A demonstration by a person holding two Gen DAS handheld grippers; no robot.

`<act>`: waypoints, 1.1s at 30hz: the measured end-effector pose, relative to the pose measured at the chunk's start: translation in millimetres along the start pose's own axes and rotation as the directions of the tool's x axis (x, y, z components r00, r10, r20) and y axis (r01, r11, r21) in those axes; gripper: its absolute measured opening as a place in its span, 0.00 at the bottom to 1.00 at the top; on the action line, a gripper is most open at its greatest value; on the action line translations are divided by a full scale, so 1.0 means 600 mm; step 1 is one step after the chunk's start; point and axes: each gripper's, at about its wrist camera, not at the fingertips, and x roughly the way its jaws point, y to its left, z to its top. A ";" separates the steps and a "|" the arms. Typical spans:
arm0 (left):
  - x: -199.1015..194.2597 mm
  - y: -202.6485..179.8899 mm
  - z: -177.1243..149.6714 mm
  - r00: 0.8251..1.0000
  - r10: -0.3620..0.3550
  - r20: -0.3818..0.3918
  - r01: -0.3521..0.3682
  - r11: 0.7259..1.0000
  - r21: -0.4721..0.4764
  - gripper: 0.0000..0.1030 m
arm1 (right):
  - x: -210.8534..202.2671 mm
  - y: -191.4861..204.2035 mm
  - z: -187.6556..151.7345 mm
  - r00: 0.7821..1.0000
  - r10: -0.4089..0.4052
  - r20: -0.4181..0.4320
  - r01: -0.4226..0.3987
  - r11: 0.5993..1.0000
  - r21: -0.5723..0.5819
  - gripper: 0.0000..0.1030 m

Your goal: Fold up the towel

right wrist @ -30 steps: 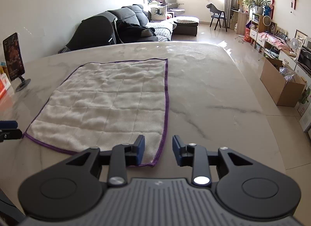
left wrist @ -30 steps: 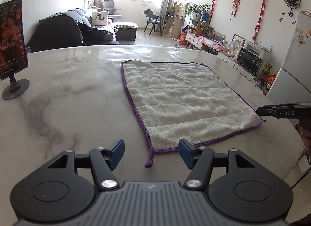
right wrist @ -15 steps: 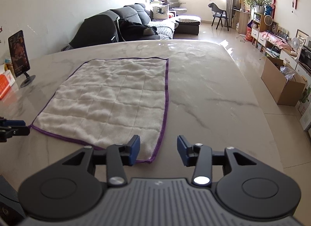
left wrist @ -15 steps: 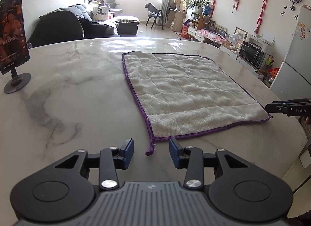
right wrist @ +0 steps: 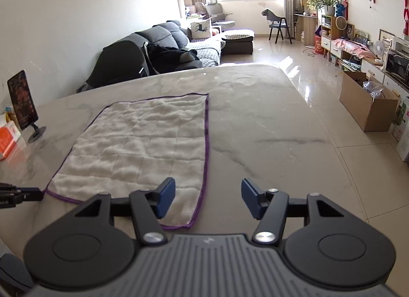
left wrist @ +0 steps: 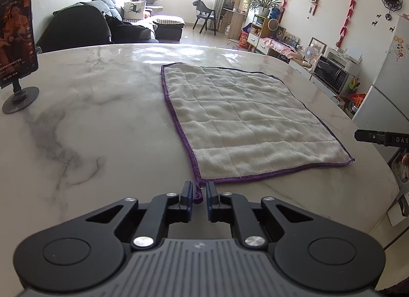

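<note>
My left wrist camera sits low behind the left gripper (left wrist: 199, 192), close over the table (left wrist: 89, 123), angled down and forward; the towel (left wrist: 250, 123) spreads toward one o'clock, a phone on a stand (left wrist: 15, 41) at ten o'clock. My right wrist camera rides behind the right gripper (right wrist: 208, 196), equally near, with the towel at eleven o'clock. Both views share the towel, tabletop, phone stand and sofa (right wrist: 163, 41). Each catches the other gripper at its frame edge.
</note>
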 end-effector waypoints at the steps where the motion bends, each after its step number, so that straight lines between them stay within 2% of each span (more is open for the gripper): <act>1: 0.000 -0.002 0.000 1.000 0.004 0.000 -0.004 1.000 0.007 0.10 | 0.000 0.004 -0.003 1.000 0.009 -0.014 -0.010 1.000 -0.011 0.54; 12: 0.003 -0.012 -0.001 1.000 0.022 0.005 -0.022 0.999 0.033 0.10 | 0.008 0.017 -0.022 0.995 0.050 -0.087 -0.051 0.999 -0.001 0.46; 14: 0.004 -0.012 -0.001 1.000 0.023 0.006 -0.023 0.999 0.032 0.10 | 0.015 0.018 -0.022 0.994 0.051 -0.101 -0.051 0.999 0.005 0.41; 17: 0.005 -0.013 -0.001 1.000 0.024 0.005 -0.024 0.999 0.031 0.05 | 0.021 0.022 -0.024 0.993 0.043 -0.107 -0.045 0.999 -0.011 0.28; 19: 0.006 -0.011 0.000 1.000 0.019 0.006 -0.019 0.999 0.027 0.03 | 0.022 0.026 -0.024 0.993 0.037 -0.109 -0.041 0.999 -0.028 0.15; 25: 0.010 0.002 0.005 1.000 0.005 0.013 -0.005 1.000 -0.029 0.02 | 0.018 0.026 -0.019 0.996 0.035 -0.085 -0.038 0.999 -0.039 0.10; 33: -0.005 0.007 0.029 0.997 -0.016 0.070 0.020 0.998 -0.057 0.02 | 0.009 0.027 0.007 0.999 0.030 -0.032 -0.031 0.998 -0.048 0.09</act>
